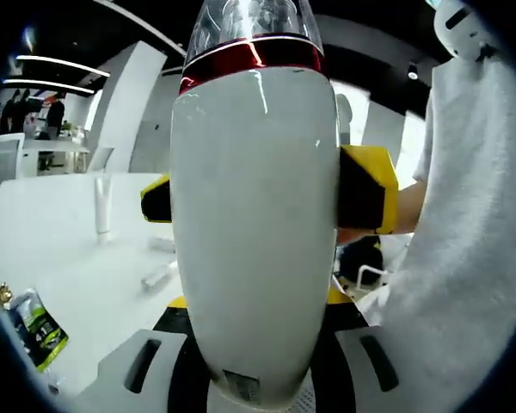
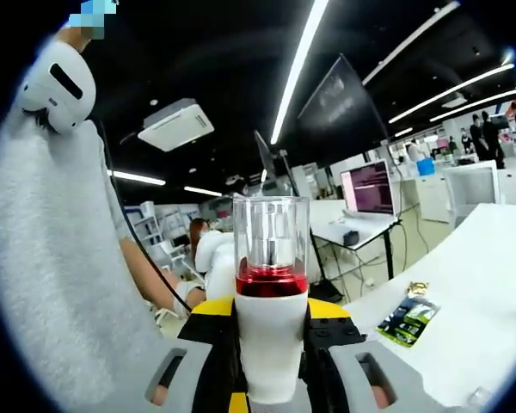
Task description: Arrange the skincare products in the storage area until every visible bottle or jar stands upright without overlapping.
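A big white bottle [image 1: 254, 232] with a red band and a clear cap stands very close in the left gripper view. My left gripper [image 1: 262, 196] is shut on it, a yellow-and-black pad pressing each side of its body. In the right gripper view a white bottle [image 2: 272, 340] of the same look, with red band and clear cap, rises between the jaws of my right gripper [image 2: 271, 311], which is shut on its body. I cannot tell whether these are one bottle or two. A slim white tube [image 1: 103, 202] stands upright on the white table [image 1: 86, 284], and a small white item [image 1: 159, 275] lies near it.
A green sachet [image 1: 39, 327] lies at the table's near left; a green sachet [image 2: 408, 320] also lies on the table [image 2: 490, 284] in the right gripper view. A person in a grey top [image 1: 473, 258] stands close by. Desks with a lit monitor [image 2: 367, 188] stand behind.
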Demonstrator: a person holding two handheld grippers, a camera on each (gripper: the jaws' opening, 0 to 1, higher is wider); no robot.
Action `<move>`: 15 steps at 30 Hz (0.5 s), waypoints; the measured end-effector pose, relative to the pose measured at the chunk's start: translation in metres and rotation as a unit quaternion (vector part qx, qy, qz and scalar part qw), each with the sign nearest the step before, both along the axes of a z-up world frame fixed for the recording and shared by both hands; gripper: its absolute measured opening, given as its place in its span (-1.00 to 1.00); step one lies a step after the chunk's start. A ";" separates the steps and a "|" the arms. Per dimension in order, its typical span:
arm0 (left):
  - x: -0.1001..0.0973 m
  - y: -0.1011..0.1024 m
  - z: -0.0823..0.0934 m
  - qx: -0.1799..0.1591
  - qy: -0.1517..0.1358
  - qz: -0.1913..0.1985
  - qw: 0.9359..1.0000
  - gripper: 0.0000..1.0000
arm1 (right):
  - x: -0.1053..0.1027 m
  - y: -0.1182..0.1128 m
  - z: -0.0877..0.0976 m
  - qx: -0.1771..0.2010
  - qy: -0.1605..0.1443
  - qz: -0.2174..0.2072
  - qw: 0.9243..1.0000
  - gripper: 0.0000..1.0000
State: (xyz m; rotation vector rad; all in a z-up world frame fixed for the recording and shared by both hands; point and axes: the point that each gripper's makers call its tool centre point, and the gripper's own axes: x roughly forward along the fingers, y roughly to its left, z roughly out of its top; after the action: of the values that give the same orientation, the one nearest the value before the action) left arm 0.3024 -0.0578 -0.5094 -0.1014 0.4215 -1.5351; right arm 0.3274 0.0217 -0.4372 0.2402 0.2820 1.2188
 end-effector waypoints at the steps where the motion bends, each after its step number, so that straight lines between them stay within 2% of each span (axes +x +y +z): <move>1: 0.000 0.000 0.000 0.002 0.002 0.000 1.000 -0.21 | 0.000 0.000 0.000 0.002 0.002 0.000 1.000 -0.56; 7: -0.001 0.000 -0.010 0.027 0.008 0.000 1.000 -0.22 | 0.001 -0.003 -0.008 -0.005 0.014 -0.011 1.000 -0.56; 12: -0.002 -0.001 -0.012 0.034 0.006 0.002 0.999 -0.22 | 0.001 -0.006 -0.011 0.003 0.018 -0.026 1.000 -0.55; 15: 0.001 -0.001 -0.020 0.054 0.002 0.010 0.999 -0.22 | 0.003 -0.006 -0.017 -0.007 0.022 -0.036 0.999 -0.55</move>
State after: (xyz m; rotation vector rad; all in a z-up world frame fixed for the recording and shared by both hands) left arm 0.3037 -0.0585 -0.5296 -0.0243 0.5033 -1.4897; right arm 0.3307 0.0161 -0.4540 0.2622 0.3170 1.1404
